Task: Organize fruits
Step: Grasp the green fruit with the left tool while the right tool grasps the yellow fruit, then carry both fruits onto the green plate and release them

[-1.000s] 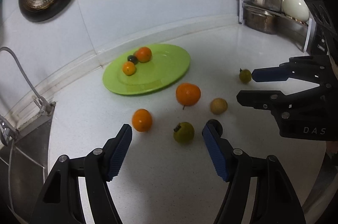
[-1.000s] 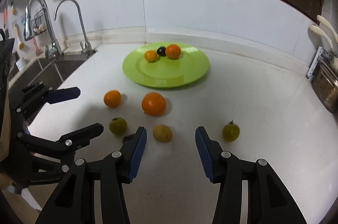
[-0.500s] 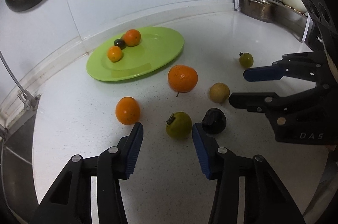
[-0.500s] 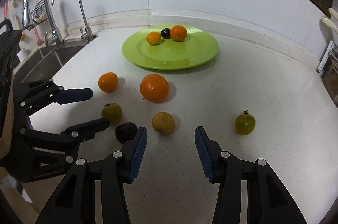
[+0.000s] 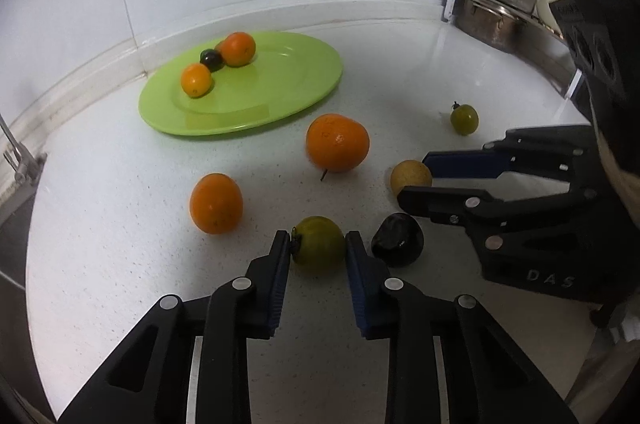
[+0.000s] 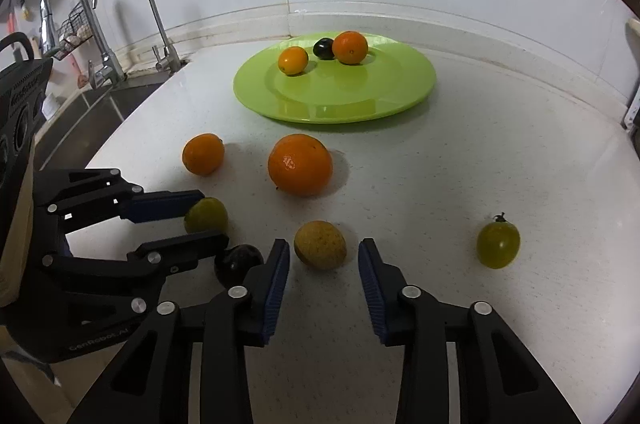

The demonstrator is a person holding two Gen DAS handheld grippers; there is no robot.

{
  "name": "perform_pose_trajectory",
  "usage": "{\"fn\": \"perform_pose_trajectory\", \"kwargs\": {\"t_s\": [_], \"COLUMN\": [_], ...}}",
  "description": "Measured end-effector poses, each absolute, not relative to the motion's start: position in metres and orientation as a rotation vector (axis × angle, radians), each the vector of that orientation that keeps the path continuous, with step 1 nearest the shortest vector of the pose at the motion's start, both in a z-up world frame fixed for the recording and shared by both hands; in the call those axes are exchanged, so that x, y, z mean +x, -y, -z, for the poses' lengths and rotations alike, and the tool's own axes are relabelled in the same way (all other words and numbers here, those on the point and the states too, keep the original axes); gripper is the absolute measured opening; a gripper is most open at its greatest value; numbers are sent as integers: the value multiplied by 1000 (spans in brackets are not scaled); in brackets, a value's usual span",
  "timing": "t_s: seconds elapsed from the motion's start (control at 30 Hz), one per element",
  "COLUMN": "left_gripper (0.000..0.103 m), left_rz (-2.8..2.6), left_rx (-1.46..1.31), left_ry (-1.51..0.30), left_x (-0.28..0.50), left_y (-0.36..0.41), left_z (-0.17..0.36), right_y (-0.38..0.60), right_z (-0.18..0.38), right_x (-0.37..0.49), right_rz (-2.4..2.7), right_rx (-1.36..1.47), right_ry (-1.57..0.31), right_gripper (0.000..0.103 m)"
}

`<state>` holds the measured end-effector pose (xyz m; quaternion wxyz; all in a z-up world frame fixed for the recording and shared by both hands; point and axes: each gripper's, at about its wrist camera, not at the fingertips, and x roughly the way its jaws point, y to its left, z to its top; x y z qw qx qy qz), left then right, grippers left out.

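My left gripper (image 5: 317, 238) is shut on a round green fruit (image 5: 318, 254) that rests on the white counter, both blue pads touching its sides. A dark plum (image 5: 398, 240) lies just right of it. My right gripper (image 6: 323, 248) straddles a yellow-brown fruit (image 6: 320, 244); its jaws are closing, and a small gap shows on each side. Beyond lie a large orange (image 5: 337, 142), a small orange (image 5: 216, 202) and a small green fruit with a stem (image 6: 498, 242). The green plate (image 6: 360, 92) at the back holds two oranges and a dark fruit.
A sink with two curved taps (image 6: 132, 8) lies left of the plate. A rack with steel pots and utensils (image 5: 492, 20) stands at the back right. The two grippers sit close, side by side, near the counter's front.
Both grippers have come down and forward toward the loose fruit. The left jaws closed onto the green fruit. The right jaws narrowed around the yellow-brown fruit.
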<state>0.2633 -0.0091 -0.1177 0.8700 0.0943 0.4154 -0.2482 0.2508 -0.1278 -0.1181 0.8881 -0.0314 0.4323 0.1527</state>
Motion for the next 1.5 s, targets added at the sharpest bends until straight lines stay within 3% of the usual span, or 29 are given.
{"fn": "perform_pose_trajectory", "kwargs": {"t_s": [0.4, 1.07, 1.5], "left_gripper": [28, 28, 28], "left_rz": [492, 453, 417], "left_rx": [158, 148, 125], "left_ry": [-850, -690, -628], "left_x": [258, 249, 290], "left_y": [3, -4, -5], "left_z": [105, 45, 12], "right_y": [123, 122, 122], "right_z": [119, 47, 15], "right_x": [253, 239, 267], "right_rz": [-320, -302, -289], "right_rx": [-57, -30, -22], "right_ry": [-892, -692, -603], "right_gripper": [29, 29, 29]}}
